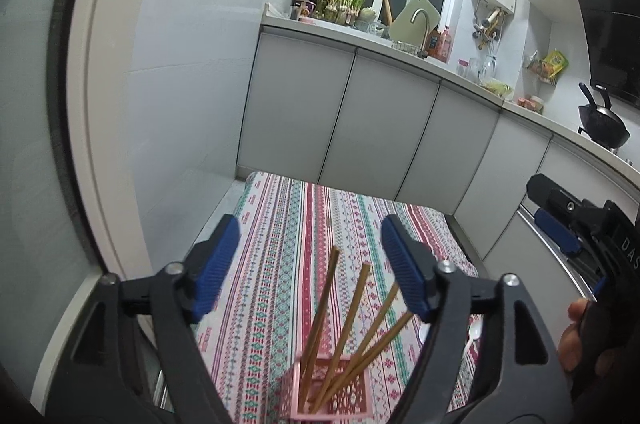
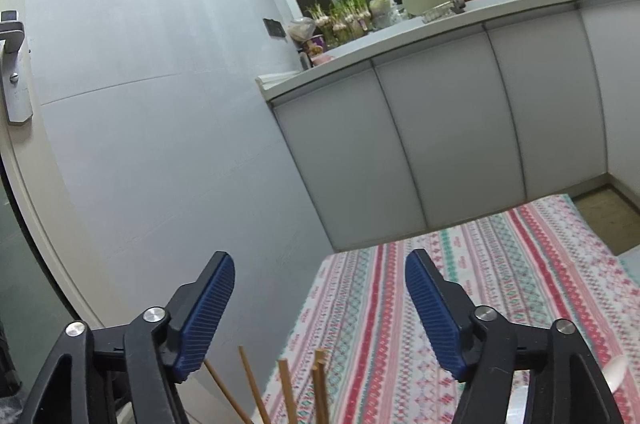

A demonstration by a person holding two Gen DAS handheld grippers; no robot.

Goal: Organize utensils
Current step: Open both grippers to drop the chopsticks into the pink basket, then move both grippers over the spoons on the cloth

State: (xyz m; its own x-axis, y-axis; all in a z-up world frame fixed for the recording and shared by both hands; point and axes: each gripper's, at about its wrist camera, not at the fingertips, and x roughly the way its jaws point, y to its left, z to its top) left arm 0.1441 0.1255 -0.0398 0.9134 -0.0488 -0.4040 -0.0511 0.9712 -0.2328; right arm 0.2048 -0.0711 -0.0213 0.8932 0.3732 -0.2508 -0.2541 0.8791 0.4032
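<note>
chopsticks [image 1: 352, 320] are standing bunched in a pink lattice holder [image 1: 340, 396] on the striped tablecloth [image 1: 288, 224], leaning apart at loose angles, their tips rising between the fingers of the left gripper [image 1: 310, 264]. that gripper is hovering above the holder with its blue pads spread wide, gripping nothing. the right gripper [image 2: 320, 300] is likewise gaping and empty, held above the near edge of the cloth with the chopstick tips showing just below it. a white spoon [image 2: 614, 370] is lying on the cloth to the right, partly hidden behind the right gripper's frame, and appears to be what is left to sort, though how many pieces lie there cannot be told. judging from this, the step in hand is fetching the spoon. doing it well likely means lowering the right gripper flat to the cloth, straddling the handle rather than the bowl, and closing gently so the smooth spoon is not skidding away. the left gripper could be steadying the light holder, since a spoon dropped in against leaning chopsticks may tip it. kitchen cabinets [image 1: 380, 128] are lining the background.
</note>
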